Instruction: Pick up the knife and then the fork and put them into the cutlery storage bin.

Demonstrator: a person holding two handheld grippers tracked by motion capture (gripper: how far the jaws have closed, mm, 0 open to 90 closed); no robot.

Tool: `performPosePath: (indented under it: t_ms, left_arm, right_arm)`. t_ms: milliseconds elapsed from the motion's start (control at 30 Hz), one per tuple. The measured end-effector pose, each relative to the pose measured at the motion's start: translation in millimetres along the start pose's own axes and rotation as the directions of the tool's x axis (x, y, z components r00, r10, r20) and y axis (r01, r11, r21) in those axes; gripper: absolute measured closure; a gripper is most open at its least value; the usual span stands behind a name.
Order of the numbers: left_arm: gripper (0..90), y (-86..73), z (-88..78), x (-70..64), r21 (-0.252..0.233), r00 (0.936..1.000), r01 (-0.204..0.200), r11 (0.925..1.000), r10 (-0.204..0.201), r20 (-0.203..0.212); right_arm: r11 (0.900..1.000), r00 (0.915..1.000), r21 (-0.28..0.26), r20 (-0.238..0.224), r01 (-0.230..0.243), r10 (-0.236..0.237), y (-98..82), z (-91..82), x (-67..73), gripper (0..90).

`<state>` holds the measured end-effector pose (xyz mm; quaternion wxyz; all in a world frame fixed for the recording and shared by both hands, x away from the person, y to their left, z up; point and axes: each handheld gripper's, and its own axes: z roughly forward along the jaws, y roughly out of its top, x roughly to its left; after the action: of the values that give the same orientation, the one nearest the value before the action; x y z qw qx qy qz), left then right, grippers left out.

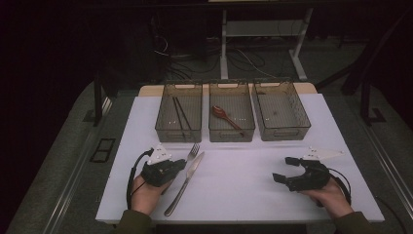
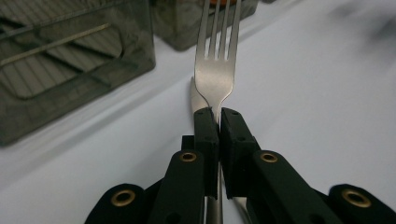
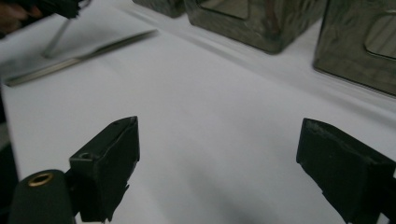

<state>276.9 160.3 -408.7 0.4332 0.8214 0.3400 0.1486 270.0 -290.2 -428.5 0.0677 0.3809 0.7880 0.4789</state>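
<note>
My left tongs (image 2: 218, 114) grasp the fork (image 2: 217, 70) by its neck; a knife (image 1: 185, 181) lies just beside it at four o'clock. Three bins (image 1: 233, 134) stand at twelve. Right tongs (image 3: 219, 158) released, over bare bench (image 1: 243, 185).

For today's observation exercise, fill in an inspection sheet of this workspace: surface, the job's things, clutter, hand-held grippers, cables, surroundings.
Surface: white table top, flat and well lit.
Job's things: fork clamped by its neck; knife lying on the table beside it; three clear bins in a row at the far side, the left with chopsticks, the middle with a wooden spoon, the right without cutlery.
Clutter: nothing seen.
Grippers: left hand-held gripper shut on the fork; right hand-held gripper open, nothing between its jaws.
Cables: a black cable loops from the left gripper; wires on the floor behind.
Surroundings: dark room, white desk legs behind.
</note>
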Motion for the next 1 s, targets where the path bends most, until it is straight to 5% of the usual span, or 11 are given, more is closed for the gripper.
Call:
performPosePath:
  t_ms: [100, 467, 1000]
  left_arm:
    - [85.2, 6.5, -0.1, -4.5, -0.024, 0.9998, -0.013, 0.9996, 0.014, 0.013]
    - [85.2, 35.7, -0.4, -18.0, -0.132, 0.9965, -0.038, 0.9905, 0.048, 0.069]
    - [85.2, 68.6, 41.6, -46.6, -0.157, 0.9806, -0.092, 0.9834, 0.117, 0.157]
  right_arm:
    - [1.0, 0.9991, -0.022, -0.039, -0.02, 0.019, 3.6, -0.6, 2.0, 14.5]
    - [0.999, 0.9973, -0.05, -0.07, 0.02, -0.023, 27.3, 9.5, 15.3, 26.4]
    - [0.989, 0.9758, -0.141, -0.21, 0.032, -0.062, 83.9, 34.6, 41.9, 50.1]
